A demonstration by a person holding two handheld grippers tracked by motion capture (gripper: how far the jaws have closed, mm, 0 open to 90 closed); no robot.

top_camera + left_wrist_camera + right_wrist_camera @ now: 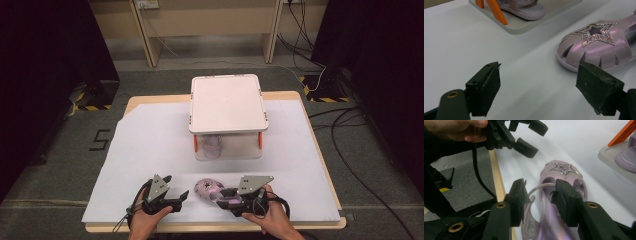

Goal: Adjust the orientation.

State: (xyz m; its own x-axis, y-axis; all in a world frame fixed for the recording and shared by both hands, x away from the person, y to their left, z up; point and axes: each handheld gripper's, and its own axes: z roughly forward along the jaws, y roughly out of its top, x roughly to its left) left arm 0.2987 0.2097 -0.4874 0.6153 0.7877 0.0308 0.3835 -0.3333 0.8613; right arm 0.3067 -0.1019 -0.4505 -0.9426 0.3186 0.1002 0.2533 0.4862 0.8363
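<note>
Right tongs (pixel 540 195) astride lilac sandal (pixel 564 173) heel strap, grip unclear; left tongs (pixel 537 92) released, empty

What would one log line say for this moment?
right gripper: fingers around sandal strap, grip unclear | left gripper: open, idle | second sandal: on rack

Rack (pixel 227 107) beyond, bare sheet (pixel 145 145) between

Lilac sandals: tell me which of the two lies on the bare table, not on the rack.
The lilac sandal with the glittery star, lying on the white table sheet at the right gripper. The other lilac sandal sits on the white rack's lower shelf.
</note>
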